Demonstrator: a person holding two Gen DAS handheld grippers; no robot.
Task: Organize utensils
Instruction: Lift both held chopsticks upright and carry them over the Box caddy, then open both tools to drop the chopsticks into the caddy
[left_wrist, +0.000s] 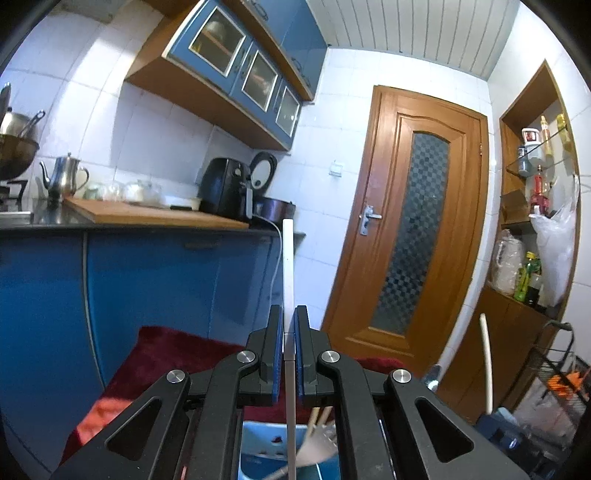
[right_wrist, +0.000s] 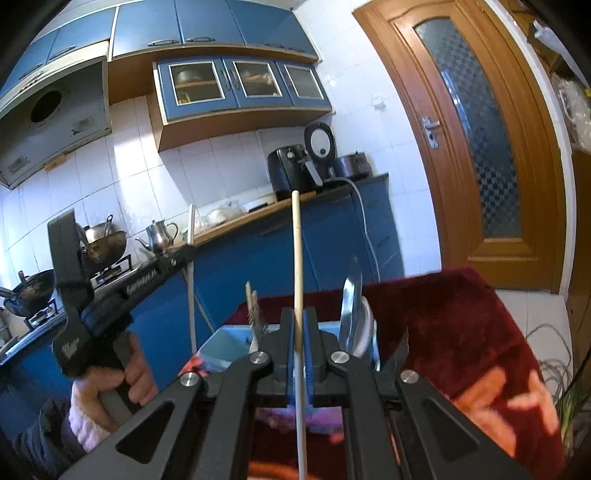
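**Both grippers held a utensil upright above the blue bin**

The left gripper (left_wrist: 289, 332) had its pads pressed tight on a flat white handle (left_wrist: 288, 266) that rose straight up beyond the fingertips; a grey shaft ran down between the fingers toward the light-blue utensil bin (left_wrist: 258, 454) below them. Seen from the right side, a person's hand (right_wrist: 125, 373) gripped that tool's black grip.

The right gripper (right_wrist: 298, 332) pinched a thin pale chopstick (right_wrist: 297, 251), which stood nearly vertical, passing through the jaws and out both above and below them. Just beyond its fingertips, the bin's rim (right_wrist: 225, 341) showed, with a wooden-handled piece (right_wrist: 252, 299) to the left of the fingers and a shiny steel blade (right_wrist: 351, 295) to the right, both standing in it. Red cloth (right_wrist: 461, 332) lay under everything.

To do this step well, I judged each stick-like piece ought to stay squeezed firmly and kept upright while carried, since a thin rod can pivot between flat pads. It should be lowered tip-first into a free section, clear of the blade, before letting go.
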